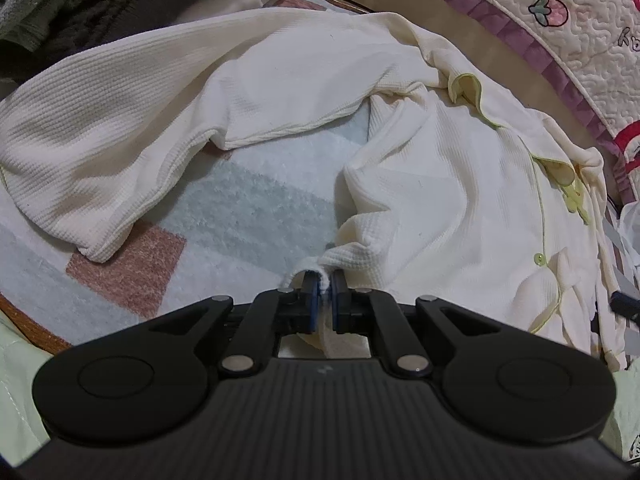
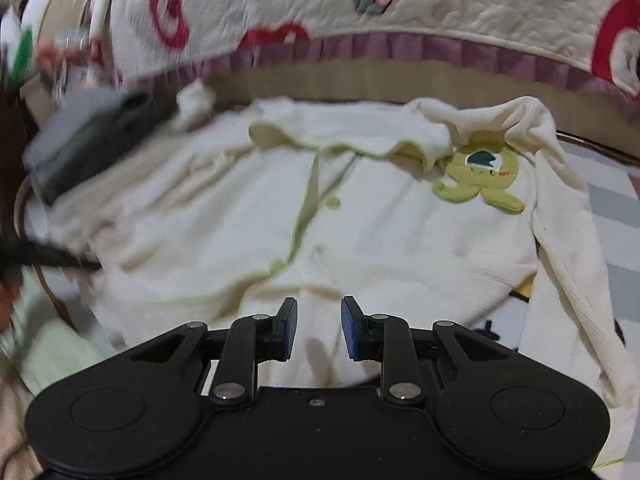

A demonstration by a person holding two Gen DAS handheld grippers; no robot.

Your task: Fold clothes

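Garment: cream cardigan spread face-up on patterned mat.
Left tongs: clamped on hem corner.
Right tongs: partly open, empty above cloth.
Technique: keep hem taut; pinch opposite edge before folding.

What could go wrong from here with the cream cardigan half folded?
1. The left hand-held gripper pinches only a small bunched edge of the cream cardigan; a pull might slip it free.
2. The right hand-held gripper is open above the cardigan's front with nothing between its pads, so that side lies loose and could drag.
3. The sleeve lies crumpled and may fold in creased.
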